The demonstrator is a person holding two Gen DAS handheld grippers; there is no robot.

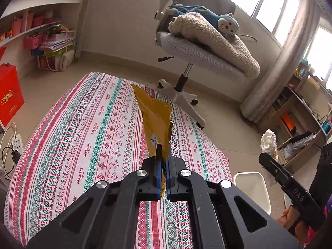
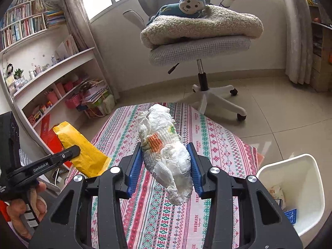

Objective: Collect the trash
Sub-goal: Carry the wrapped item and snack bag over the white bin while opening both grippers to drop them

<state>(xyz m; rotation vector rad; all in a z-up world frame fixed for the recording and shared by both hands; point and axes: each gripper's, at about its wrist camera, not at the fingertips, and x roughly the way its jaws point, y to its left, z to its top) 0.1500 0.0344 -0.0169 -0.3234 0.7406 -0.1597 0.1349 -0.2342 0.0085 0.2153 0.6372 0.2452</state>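
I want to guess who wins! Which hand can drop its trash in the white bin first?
Probably the right. The right gripper holds the crumpled tissue wad, and the white bin sits just to its right. The left gripper, pinching the yellow wrapper, is farther from it, with the right gripper between.

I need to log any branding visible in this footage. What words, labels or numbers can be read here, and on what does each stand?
"HANDMADE": repeated along the stripes of the tablecloth.
"GenRobot.AI": on the side of the left gripper.
"DAS": on the side of the right gripper.
Gold lettering on the red bag: too blurred to read.
Print on the yellow wrapper, the book spines and the blue card in the white bin: too small to read.
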